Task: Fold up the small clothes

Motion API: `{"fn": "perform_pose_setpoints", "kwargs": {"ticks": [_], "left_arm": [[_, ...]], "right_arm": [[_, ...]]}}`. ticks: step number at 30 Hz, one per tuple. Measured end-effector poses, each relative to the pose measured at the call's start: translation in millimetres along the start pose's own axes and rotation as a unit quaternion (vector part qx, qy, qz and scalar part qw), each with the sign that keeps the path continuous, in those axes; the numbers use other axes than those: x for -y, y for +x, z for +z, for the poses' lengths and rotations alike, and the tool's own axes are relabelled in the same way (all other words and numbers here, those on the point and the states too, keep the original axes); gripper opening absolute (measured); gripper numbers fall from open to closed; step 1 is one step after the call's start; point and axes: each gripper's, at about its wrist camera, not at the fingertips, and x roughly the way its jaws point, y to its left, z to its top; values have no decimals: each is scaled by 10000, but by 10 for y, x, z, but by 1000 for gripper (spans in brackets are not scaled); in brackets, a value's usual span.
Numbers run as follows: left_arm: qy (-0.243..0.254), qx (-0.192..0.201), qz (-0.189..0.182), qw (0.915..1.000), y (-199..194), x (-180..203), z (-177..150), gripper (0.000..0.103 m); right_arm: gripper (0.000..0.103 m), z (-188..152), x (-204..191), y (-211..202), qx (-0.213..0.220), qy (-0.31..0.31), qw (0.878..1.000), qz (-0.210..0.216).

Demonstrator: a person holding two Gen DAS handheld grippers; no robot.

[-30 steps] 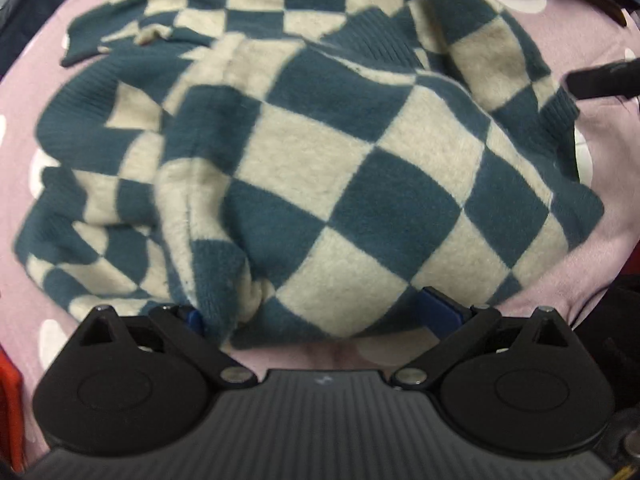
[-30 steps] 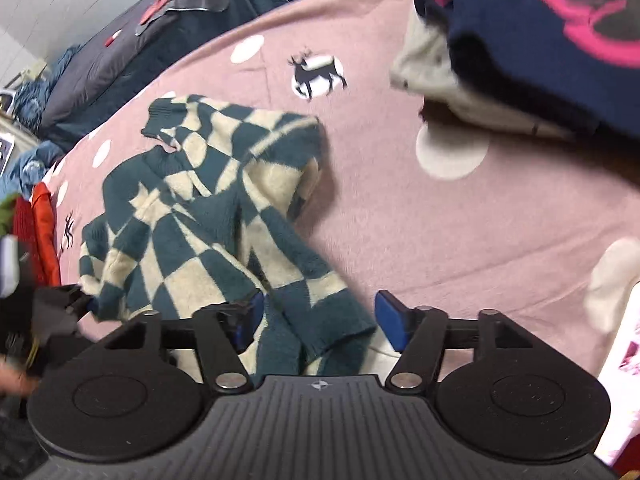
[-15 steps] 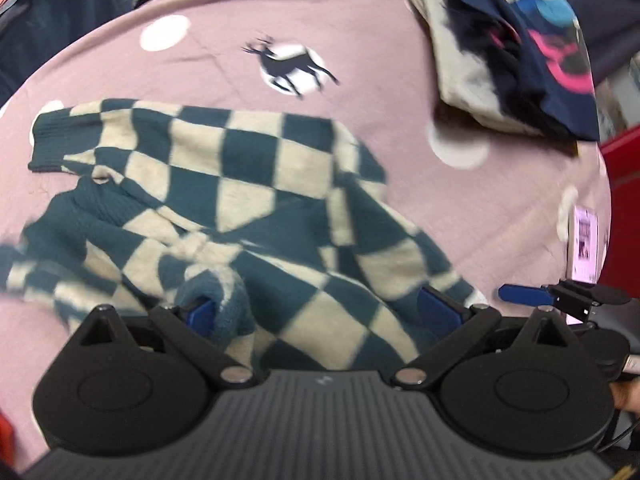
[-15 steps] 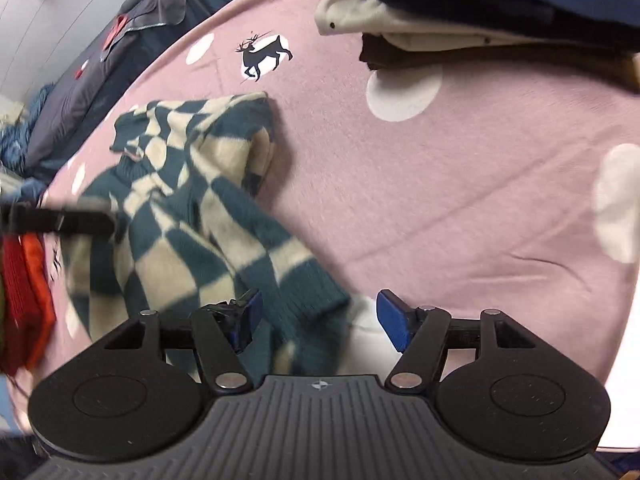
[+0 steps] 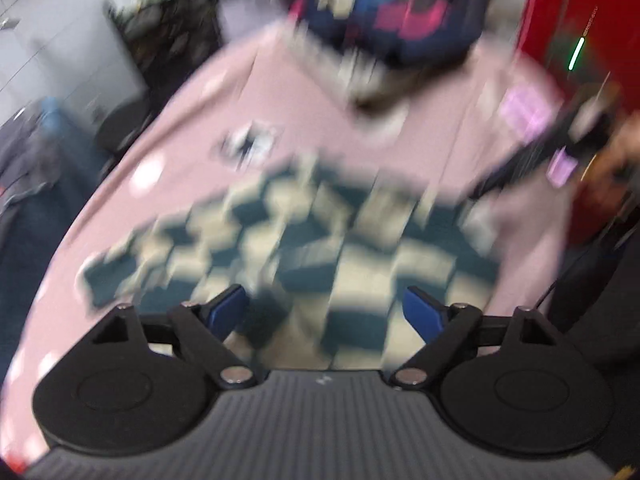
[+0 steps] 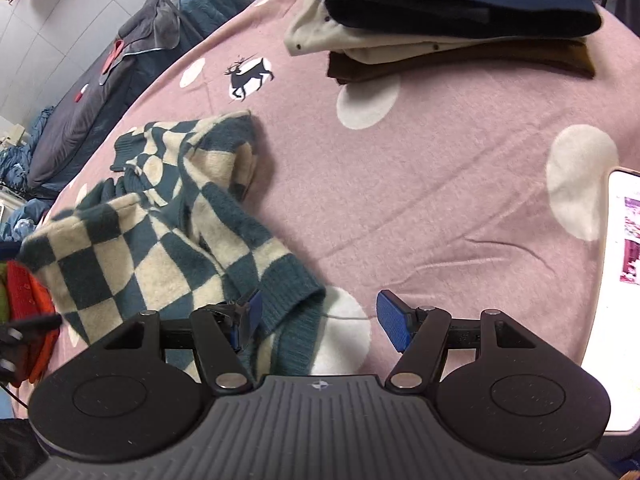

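A teal and cream checkered sweater (image 6: 160,232) lies crumpled on the pink blanket (image 6: 440,184). In the blurred left wrist view it spreads across the middle (image 5: 320,248). My left gripper (image 5: 326,312) is open above its near edge and holds nothing. My right gripper (image 6: 318,318) is open, its left finger (image 6: 250,314) against a ribbed teal cuff (image 6: 292,284), nothing between the pads. The right gripper also shows in the left wrist view (image 5: 560,148), blurred.
A stack of folded clothes (image 6: 440,20), navy on top, sits at the back of the blanket, also in the left wrist view (image 5: 392,28). A white device with a lit screen (image 6: 624,260) lies at right. Red cloth (image 6: 28,312) at left. Dark bedding (image 6: 120,72) beyond.
My left gripper has let go of the sweater, lifted and pulled back, its view now motion-blurred. The right gripper has crept forward along the cuff. The sweater's left side has dropped.
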Motion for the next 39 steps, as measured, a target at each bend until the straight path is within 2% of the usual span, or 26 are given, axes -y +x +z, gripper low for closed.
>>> {"fn": "perform_pose_setpoints", "kwargs": {"ticks": [2, 4, 5, 7, 9, 10, 13, 16, 18, 19, 21, 23, 25, 26, 27, 28, 29, 32, 33, 34, 35, 37, 39], "left_arm": [[-229, 366, 230, 9988, -44, -50, 240, 89], [-441, 595, -37, 9973, -52, -96, 419, 93], [-347, 727, -18, 9968, -57, -71, 470, 93], [420, 914, 195, 9947, 42, 40, 515, 93], [1560, 768, 408, 9839, 335, 212, 539, 93], [1974, 563, 430, 9778, 520, 273, 549, 93], [2826, 28, -128, 9592, 998, 376, 615, 87], [3629, -360, -686, 9286, 1352, 428, 688, 75], [4212, -643, -867, 9005, 1566, 487, 712, 58], [4413, -809, -949, 8886, 1676, 514, 711, 57], [4752, -1235, -1356, 8606, 1856, 583, 693, 42], [4954, -1610, -1640, 8377, 1967, 663, 632, 41], [5176, -1837, -1896, 8139, 1999, 734, 544, 26], [5265, -1825, -1831, 8099, 2003, 758, 493, 11], [5293, -1761, -1671, 8130, 2003, 763, 451, 6], [5158, -1674, -1640, 8240, 1984, 733, 442, 6], [4845, -1577, -1708, 8433, 1954, 668, 463, 5], [3373, -1180, -1649, 9193, 1835, 268, 640, 5], [2809, -985, -1545, 9421, 1766, 65, 701, 5], [2216, -809, -1395, 9617, 1690, -166, 745, 5], [1661, -682, -1190, 9765, 1612, -409, 756, 5], [963, -455, -584, 9926, 1447, -848, 718, 5], [157, -317, -102, 9993, 1266, -1320, 650, 5]], "right_arm": [[103, 7, -18, 39, -82, 20, 9999, 55], [103, 2, -52, 39, -109, -60, 9999, 80], [103, -7, -64, 22, -84, -110, 9999, 82], [103, -22, -60, 3, -58, -114, 9999, 83], [103, -32, -24, 9, -68, -38, 9999, 68], [103, -36, -6, 20, -91, 2, 9999, 55], [103, -41, 27, 45, -179, 44, 9998, 61], [103, -74, 2, 8, -189, -151, 9997, 25], [103, -103, 2, -27, -158, -251, 9996, -39], [103, -116, 14, -43, -139, -260, 9995, -69], [103, -134, 54, -68, -106, -212, 9997, -94], [103, -140, 107, -84, -97, -124, 9998, -129], [103, -137, 154, -105, -53, -57, 9998, -163], [103, -131, 171, -116, -24, -24, 9998, -179], [103, -130, 187, -126, 11, 10, 9998, -186], [103, -132, 201, -133, 40, 36, 9998, -172], [103, -136, 204, -134, 54, 46, 9999, -151], [103, -144, 147, -108, 23, -60, 10000, -55], [103, -137, 105, -95, 5, -158, 9999, -7], [103, -131, 52, -90, 3, -281, 9996, 31], [103, -124, -5, -88, 16, -407, 9992, 63], [103, -96, -126, -81, 68, -634, 9979, 125], [103, -52, -248, -48, 68, -829, 9964, 189]]}}
